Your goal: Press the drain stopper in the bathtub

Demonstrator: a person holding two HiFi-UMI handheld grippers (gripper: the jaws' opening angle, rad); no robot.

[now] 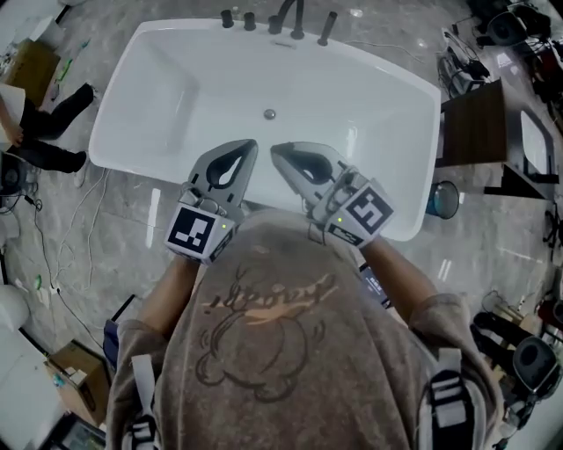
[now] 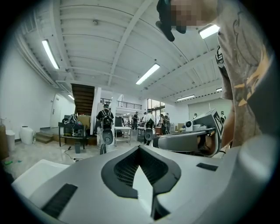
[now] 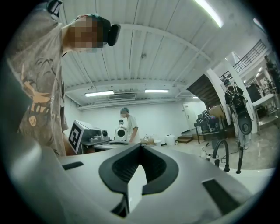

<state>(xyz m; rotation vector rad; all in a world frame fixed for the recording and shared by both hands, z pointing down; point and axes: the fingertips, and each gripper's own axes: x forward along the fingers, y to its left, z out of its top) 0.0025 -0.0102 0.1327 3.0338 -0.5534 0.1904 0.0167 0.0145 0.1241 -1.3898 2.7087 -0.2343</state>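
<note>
The white bathtub [image 1: 176, 79] fills the upper head view, and its small round metal drain stopper [image 1: 270, 113] sits on the tub floor near the far end, below the dark faucet set [image 1: 286, 22]. Both grippers hang over the tub's near rim, close to the person's chest and well short of the stopper. My left gripper [image 1: 249, 146] has its jaws together and holds nothing. My right gripper [image 1: 276, 151] is likewise shut and empty. In the left gripper view [image 2: 140, 148] and the right gripper view [image 3: 141, 148] the jaw tips meet and point level across the room.
A dark wooden cabinet [image 1: 475, 123] and a blue bin [image 1: 444, 198] stand right of the tub. Cables [image 1: 66, 255] and cardboard boxes [image 1: 75, 373] lie on the floor at left, beside another person's legs [image 1: 53, 119]. Several people stand farther off in the room [image 2: 105, 118].
</note>
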